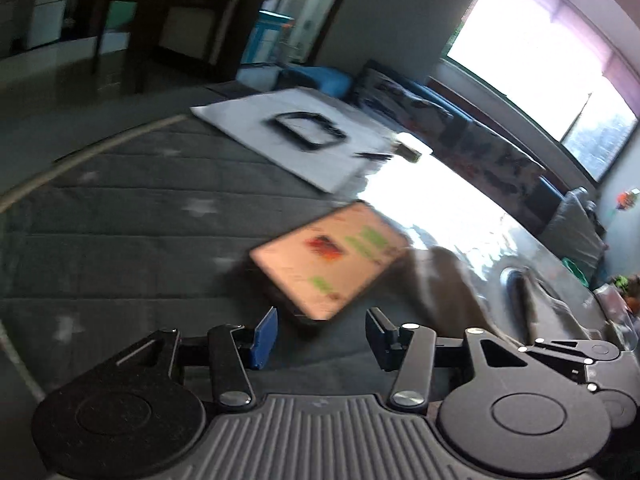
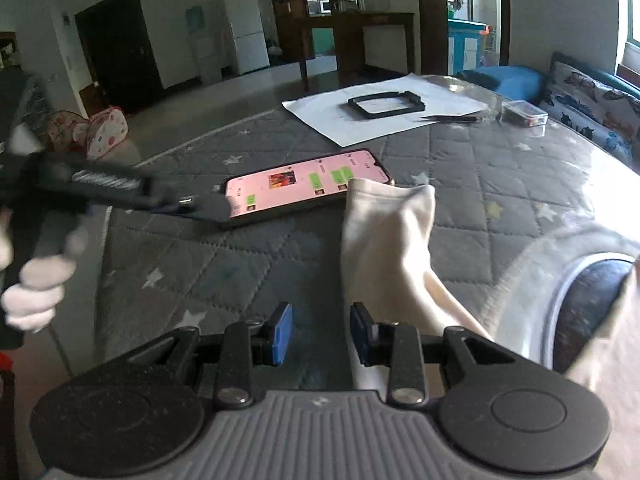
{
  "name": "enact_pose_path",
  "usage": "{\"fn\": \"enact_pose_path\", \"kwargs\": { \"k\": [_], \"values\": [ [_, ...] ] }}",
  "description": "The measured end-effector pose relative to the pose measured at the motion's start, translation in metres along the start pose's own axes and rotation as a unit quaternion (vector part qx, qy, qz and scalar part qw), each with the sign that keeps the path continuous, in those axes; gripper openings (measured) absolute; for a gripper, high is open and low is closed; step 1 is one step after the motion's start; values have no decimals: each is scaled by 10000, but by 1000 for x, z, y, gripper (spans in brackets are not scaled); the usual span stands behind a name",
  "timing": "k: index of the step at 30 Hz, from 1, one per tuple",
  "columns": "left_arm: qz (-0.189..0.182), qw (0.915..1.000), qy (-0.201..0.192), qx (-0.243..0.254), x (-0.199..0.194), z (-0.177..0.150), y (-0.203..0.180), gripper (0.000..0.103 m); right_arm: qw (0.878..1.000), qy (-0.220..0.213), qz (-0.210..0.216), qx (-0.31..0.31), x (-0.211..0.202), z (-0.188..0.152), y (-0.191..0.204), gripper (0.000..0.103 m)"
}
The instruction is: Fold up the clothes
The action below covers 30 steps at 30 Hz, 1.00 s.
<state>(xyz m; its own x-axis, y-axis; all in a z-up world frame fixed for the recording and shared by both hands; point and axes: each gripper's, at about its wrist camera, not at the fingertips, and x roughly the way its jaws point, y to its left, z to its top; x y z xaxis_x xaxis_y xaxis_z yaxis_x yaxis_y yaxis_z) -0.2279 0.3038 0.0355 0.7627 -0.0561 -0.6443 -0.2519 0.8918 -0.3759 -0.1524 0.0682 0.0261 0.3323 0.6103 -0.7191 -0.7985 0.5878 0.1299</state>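
Both grippers hover with fingers parted and empty, the left gripper [image 1: 322, 334] just short of the phone [image 2: 306, 186] and the right gripper [image 2: 320, 332] beside the cream garment's sleeve [image 2: 386, 248], which lies on the quilted bed [image 2: 180, 264] touching the phone's right end, probably ready for a pinch.

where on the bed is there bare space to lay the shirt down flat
Bare quilt lies left of the phone and cream sleeve, toward the near-left edge. Another patch sits right of the sleeve, below the white sheet. The middle is crowded: the sleeve overlaps the phone.
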Motion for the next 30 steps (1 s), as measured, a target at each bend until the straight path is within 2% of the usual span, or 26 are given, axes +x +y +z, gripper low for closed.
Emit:
{"fn": "enact_pose_path", "kwargs": {
  "k": [2, 6, 10, 13, 17, 18, 19, 20, 25, 26, 28, 30],
  "values": [
    [10, 10000, -30, 30, -5, -1, 6, 54, 10000, -30, -14, 27, 8, 4, -1, 32],
    [-87, 9997, 41, 220, -11, -8, -5, 59, 9996, -111, -188, 172, 16, 12, -8, 32],
    [-253, 9994, 82, 211, -4, -12, -18, 62, 9983, -224, -381, 375, 14, 16, -14, 32],
    [-315, 9993, 102, 200, -1, -13, -25, 62, 9979, -284, -534, 231, 13, 17, -9, 32],
    [-351, 9991, 15, 232, -8, -11, -32, 63, 9973, -135, -713, -65, 33, 22, 2, 31],
    [-349, 9991, -9, 238, -9, -10, -32, 63, 9963, -175, -808, -216, 36, 22, 6, 30],
    [-338, 9991, -36, 237, -11, -8, -33, 63, 9958, -198, -840, -307, 37, 22, 9, 16],
    [-335, 9992, -64, 231, -14, -7, -34, 63, 9961, -214, -797, -300, 36, 23, 11, 3],
    [-336, 9992, -127, 192, -14, -5, -36, 64, 9977, -538, 379, -137, 9, 17, 18, 4],
    [-318, 9993, -74, 154, -11, -5, -37, 64, 9972, -514, 515, -160, 6, 15, 20, 5],
    [-291, 9995, -1, 109, -4, -7, -40, 64, 9978, -399, 529, -56, 5, 12, 19, 9],
    [-250, 9996, 69, 91, 2, -9, -44, 64, 9963, -374, 745, 207, -9, 4, 12, 10]
  ]
}}
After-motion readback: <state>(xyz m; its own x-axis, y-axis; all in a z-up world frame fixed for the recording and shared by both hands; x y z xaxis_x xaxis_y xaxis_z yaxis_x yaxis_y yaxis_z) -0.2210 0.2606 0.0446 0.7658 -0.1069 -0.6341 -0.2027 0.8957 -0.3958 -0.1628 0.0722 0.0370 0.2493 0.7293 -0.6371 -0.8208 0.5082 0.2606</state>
